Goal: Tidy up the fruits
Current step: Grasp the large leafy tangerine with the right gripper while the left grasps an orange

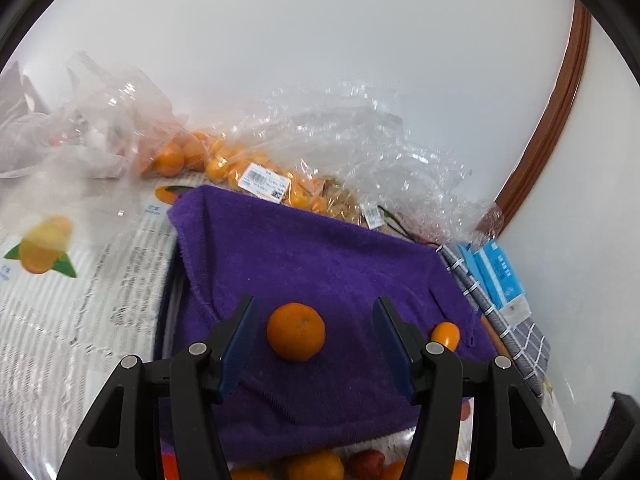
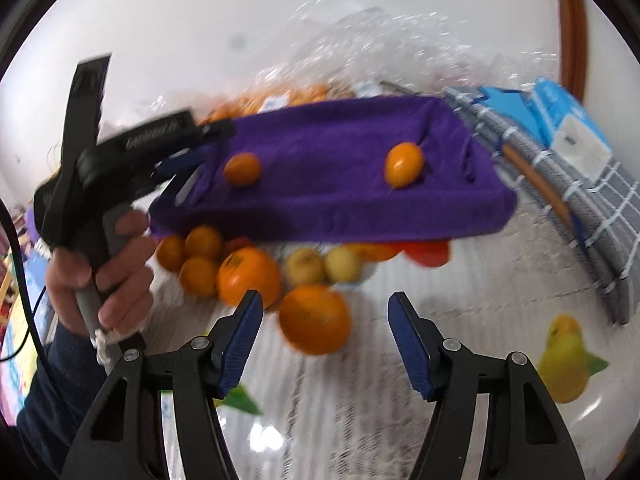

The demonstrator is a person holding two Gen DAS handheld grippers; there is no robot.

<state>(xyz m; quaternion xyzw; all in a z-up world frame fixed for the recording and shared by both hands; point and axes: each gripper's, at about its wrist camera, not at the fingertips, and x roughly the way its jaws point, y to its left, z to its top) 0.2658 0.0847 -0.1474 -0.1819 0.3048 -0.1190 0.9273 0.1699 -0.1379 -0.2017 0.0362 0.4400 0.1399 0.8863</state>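
A purple towel covers a raised tray. A small mandarin lies on it between the open fingers of my left gripper, which does not touch it. A kumquat lies to its right. In the right wrist view the towel bears the mandarin and the kumquat. My right gripper is open around a large orange on the table. A pile of oranges, yellow fruits and red fruit lies below the towel. The left gripper reaches over the towel's left edge.
Clear plastic bags with small oranges lie behind the towel by the wall. A grey checked cloth and a blue box lie at the right. The tablecloth has printed fruit pictures. A brown door frame stands at the right.
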